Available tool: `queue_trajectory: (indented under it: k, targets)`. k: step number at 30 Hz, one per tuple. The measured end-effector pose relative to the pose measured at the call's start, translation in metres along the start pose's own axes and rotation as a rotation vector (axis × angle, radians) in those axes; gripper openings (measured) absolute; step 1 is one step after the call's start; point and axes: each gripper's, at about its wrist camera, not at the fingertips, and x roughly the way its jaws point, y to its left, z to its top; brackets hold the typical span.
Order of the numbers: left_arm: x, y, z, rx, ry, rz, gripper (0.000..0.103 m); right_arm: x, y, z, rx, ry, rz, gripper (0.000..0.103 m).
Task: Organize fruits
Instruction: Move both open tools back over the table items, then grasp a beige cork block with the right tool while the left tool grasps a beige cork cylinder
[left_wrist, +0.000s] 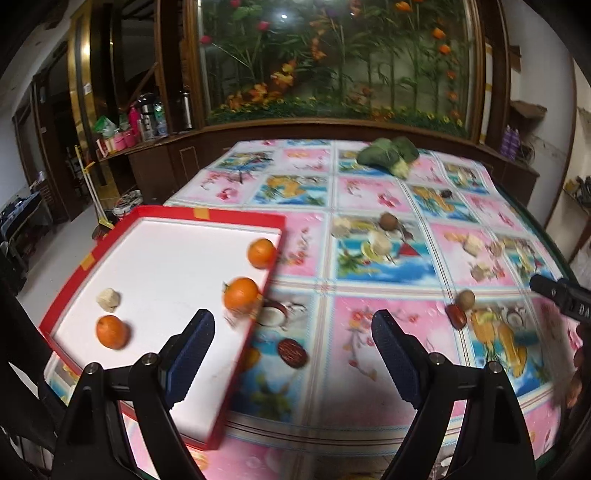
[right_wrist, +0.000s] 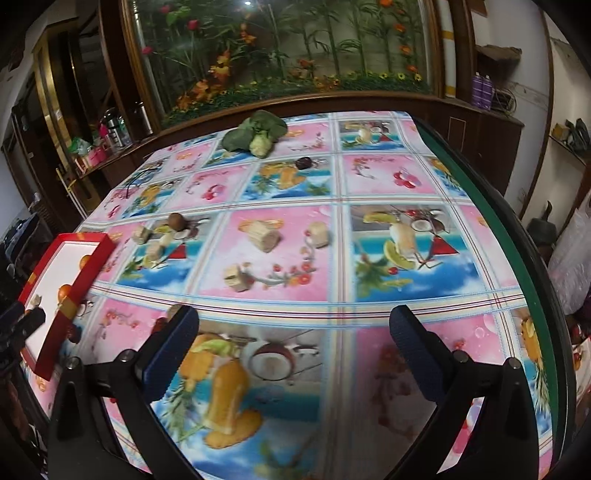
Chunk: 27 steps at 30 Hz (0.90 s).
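Observation:
A red-rimmed white tray (left_wrist: 207, 213) lies at the table's left and holds three oranges (left_wrist: 241, 294) and a beige chunk (left_wrist: 108, 299). My left gripper (left_wrist: 293, 328) is open and empty above the tray's right rim. A red date (left_wrist: 457, 316) and a round brown fruit (left_wrist: 465, 299) lie to its right; a dark date (left_wrist: 292, 353) lies close in front. My right gripper (right_wrist: 293, 325) is open and empty over the tablecloth. Beige chunks (right_wrist: 263, 234) and a brown fruit (right_wrist: 176, 220) lie ahead of it. The tray (right_wrist: 75, 286) shows at its left.
A green vegetable (left_wrist: 391, 153) lies at the table's far side, also in the right wrist view (right_wrist: 256, 134). A dark fruit (right_wrist: 304, 162) sits near it. The table's green edge (right_wrist: 513, 258) runs along the right. Wooden cabinets and a flower display stand behind.

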Motion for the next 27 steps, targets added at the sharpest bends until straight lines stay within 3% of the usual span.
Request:
queue_trajectory:
  k: [8,16,24,26,27]
  targets:
    - [0.007,-0.012,-0.004,0.028,0.030,-0.006,0.087,0.031,0.000,0.024,-0.035,0.003,-0.016,0.097]
    - [0.014,-0.001,-0.001,-0.010,0.045,-0.004,0.087,0.079,-0.019,0.046,-0.030,0.081,-0.114,0.072]
    - [0.020,-0.014,0.004,0.010,0.049,-0.025,0.087,0.091,-0.018,0.052,-0.052,0.096,-0.115,0.061]
    - [0.021,-0.018,0.005,0.019,0.048,-0.029,0.087,0.096,-0.017,0.055,-0.055,0.104,-0.116,0.052]
    - [0.021,-0.021,0.006,0.024,0.047,-0.031,0.087,0.099,-0.017,0.055,-0.056,0.115,-0.116,0.041]
